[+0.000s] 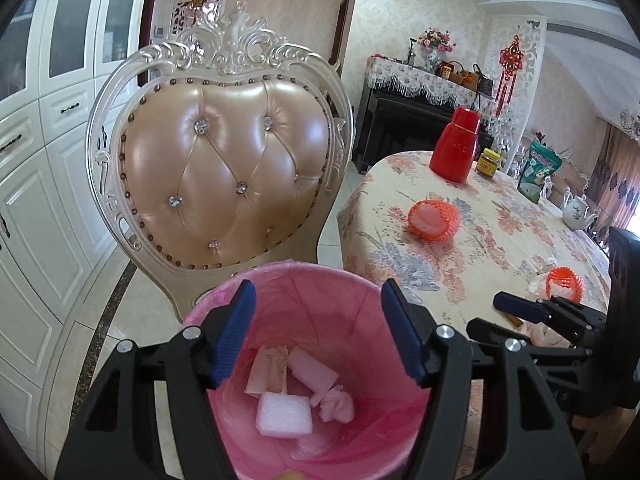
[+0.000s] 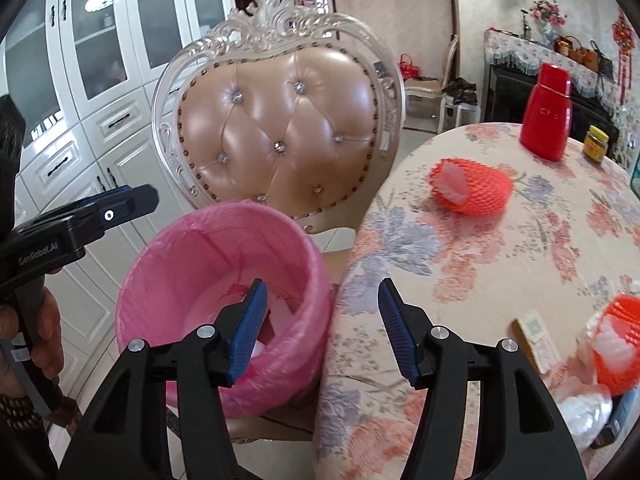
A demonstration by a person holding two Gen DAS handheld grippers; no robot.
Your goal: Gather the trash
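Two orange foam nets (image 1: 434, 220) (image 1: 564, 282) on the table; one pink bin (image 1: 320, 280); one red flask (image 1: 456, 146); one jar (image 1: 489, 163).

left hand-held gripper (image 1: 318, 334) agape, right hand-held gripper (image 2: 320, 332) agape

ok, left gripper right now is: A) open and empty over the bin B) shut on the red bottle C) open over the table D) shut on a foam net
A: the left gripper has its jaws apart with nothing between them, and it hangs above the pink-lined bin, where foam and paper scraps already lie.
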